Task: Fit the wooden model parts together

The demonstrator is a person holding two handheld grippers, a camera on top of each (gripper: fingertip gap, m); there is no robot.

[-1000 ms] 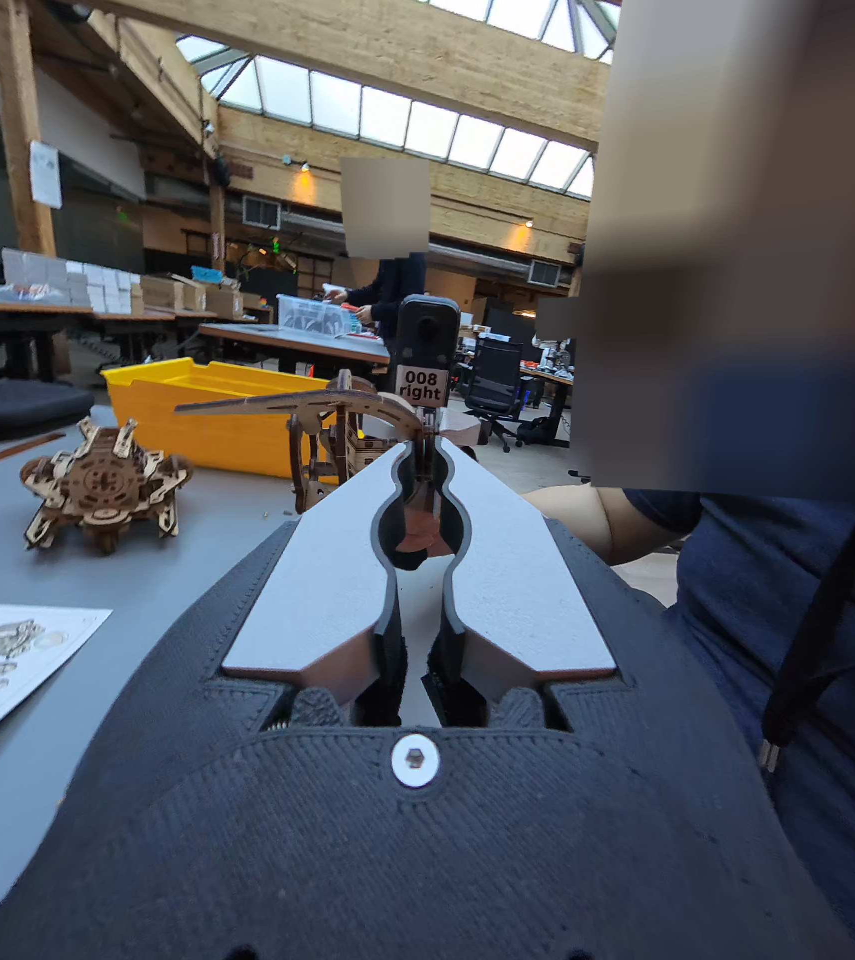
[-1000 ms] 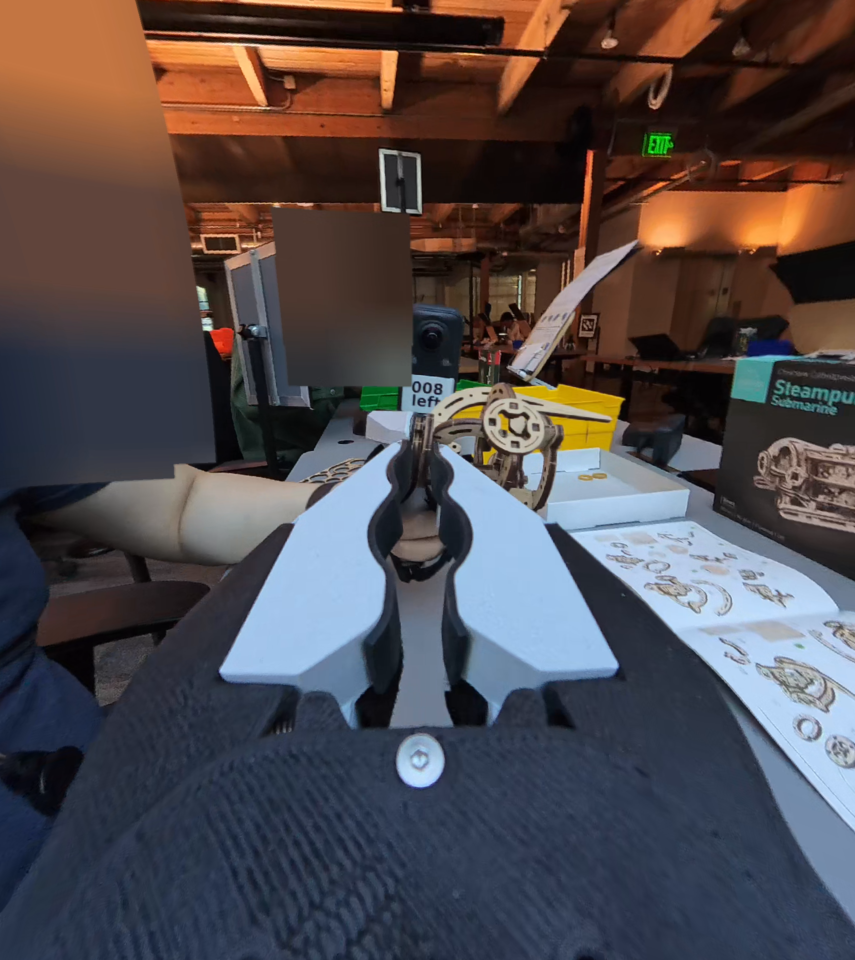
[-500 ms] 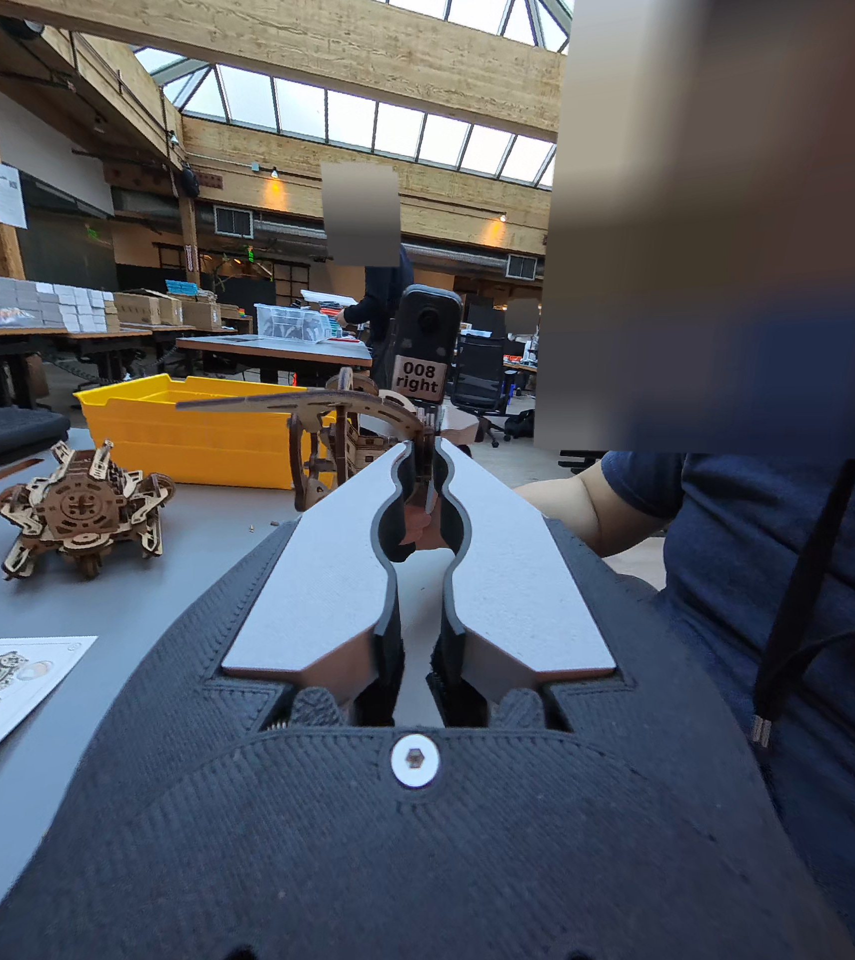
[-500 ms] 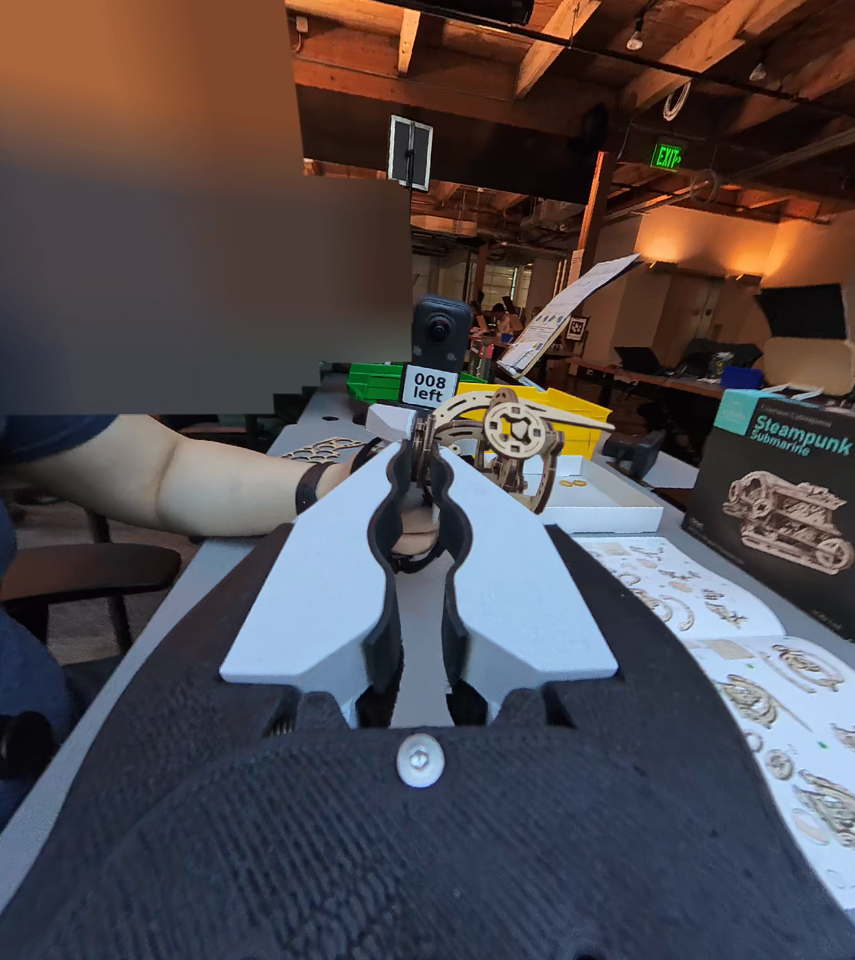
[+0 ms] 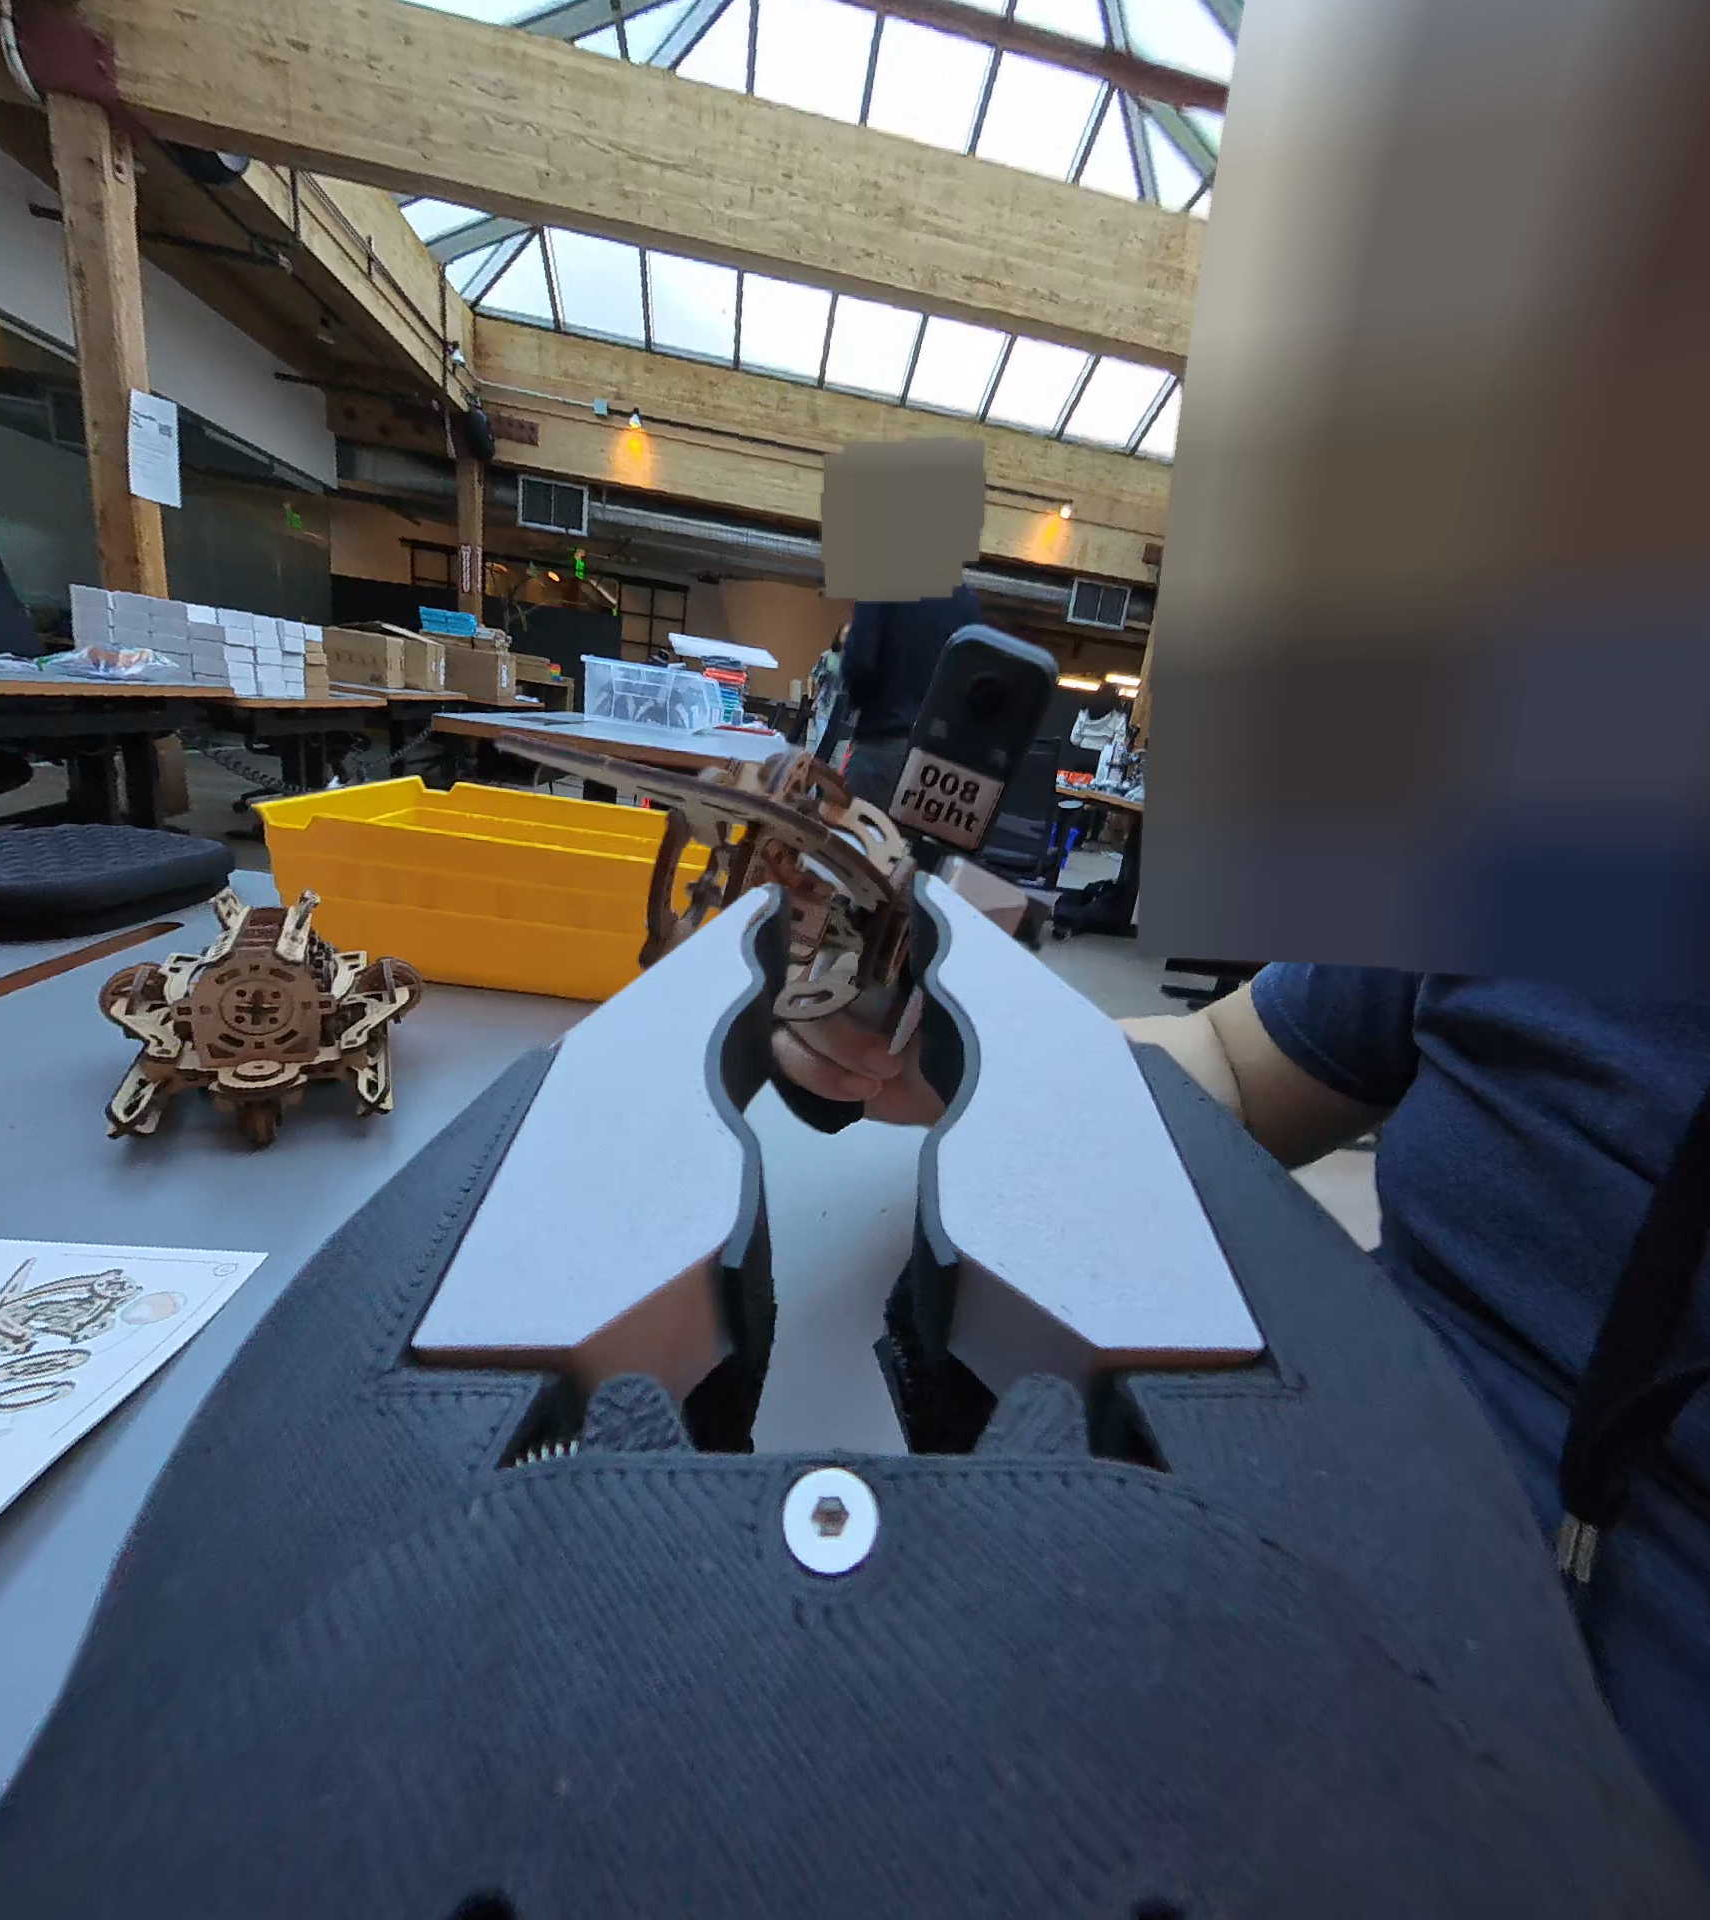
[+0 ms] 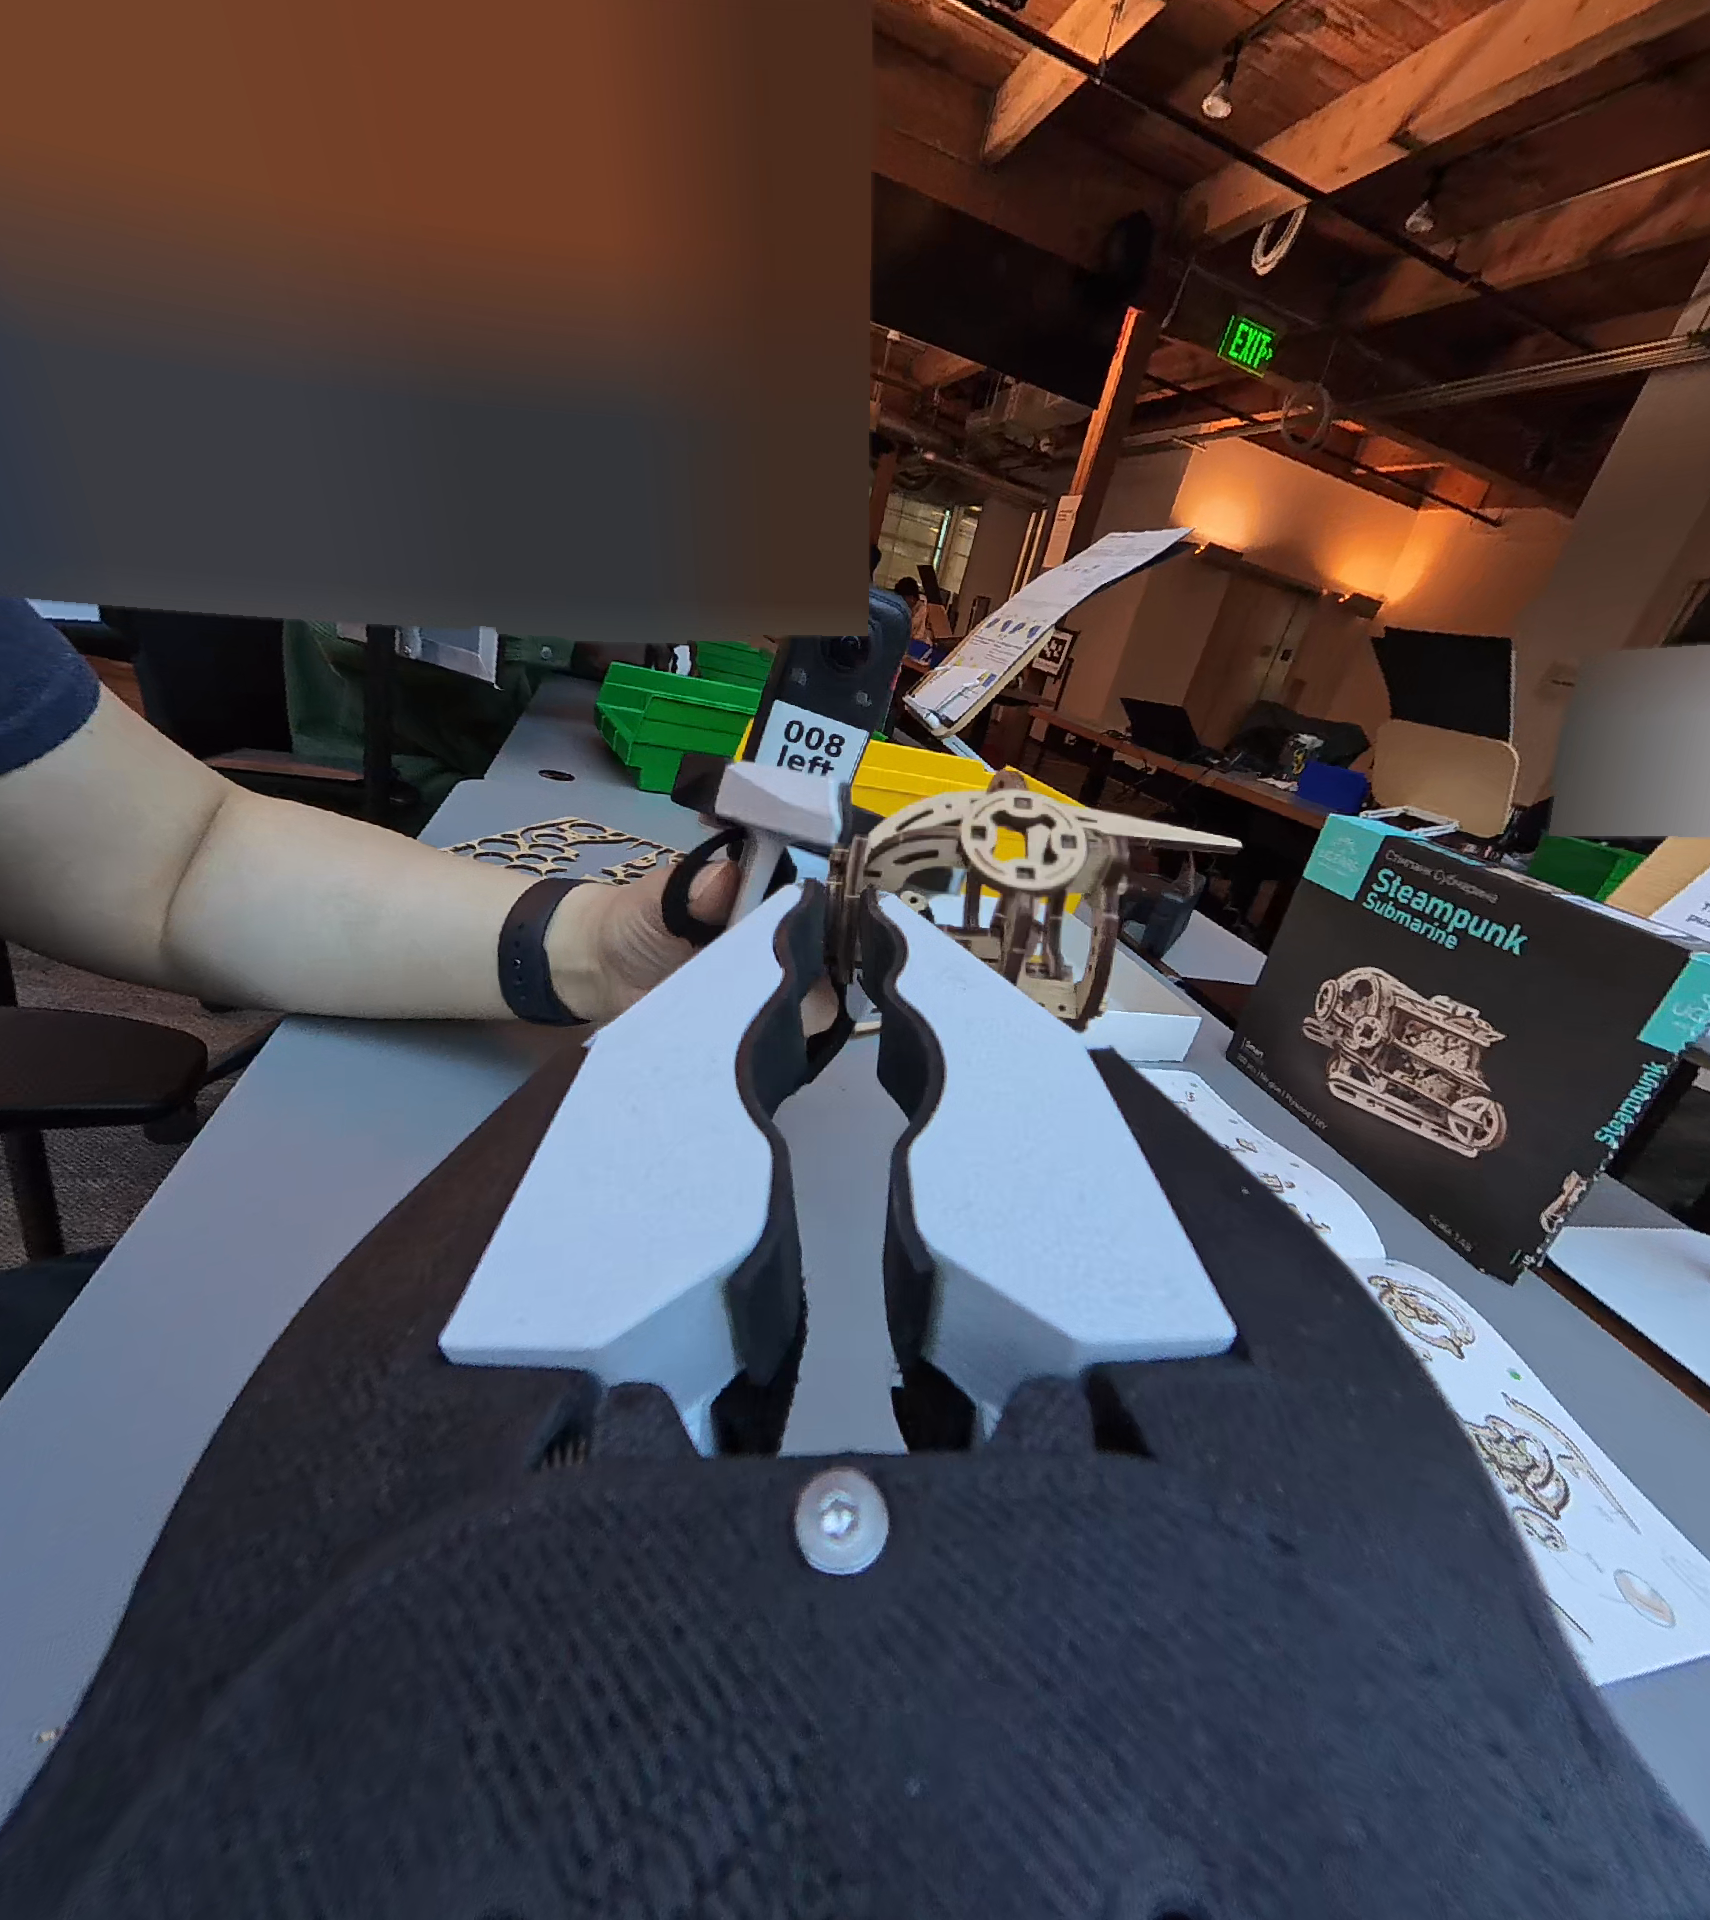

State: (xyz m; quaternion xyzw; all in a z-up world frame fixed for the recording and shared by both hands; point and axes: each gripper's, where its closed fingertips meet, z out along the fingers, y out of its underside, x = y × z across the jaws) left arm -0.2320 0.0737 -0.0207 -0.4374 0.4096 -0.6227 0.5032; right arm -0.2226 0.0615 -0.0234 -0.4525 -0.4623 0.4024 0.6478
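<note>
A wooden model assembly (image 6: 1017, 862) with a round hub, curved ribs and a long pointed blade is held above the grey table (image 6: 363, 1122). My right gripper (image 6: 843, 904) is shut on a thin plate at its near end. In the left wrist view the same assembly (image 5: 789, 831) sits just beyond my left gripper (image 5: 846, 904), whose jaws stand apart and hold nothing. The left gripper also shows in the right wrist view (image 6: 778, 821), just left of the model. A second, star-shaped wooden assembly (image 5: 253, 1013) rests on the table to the left.
A yellow bin (image 5: 477, 883) stands behind the model. Instruction sheets (image 5: 30, 1351) (image 6: 1516, 1434) lie on the table. A dark kit box (image 6: 1453, 1039) stands at the right, a white tray (image 6: 1142, 1023) behind the model, and green bins (image 6: 664, 717) and a cut-out wooden sheet (image 6: 560, 842) farther back. The grippers are tip to tip, or close to it.
My left gripper has opened and let go of the model, drawing slightly away from it. The right gripper still holds the model, which has tilted, and the right view has swung.
</note>
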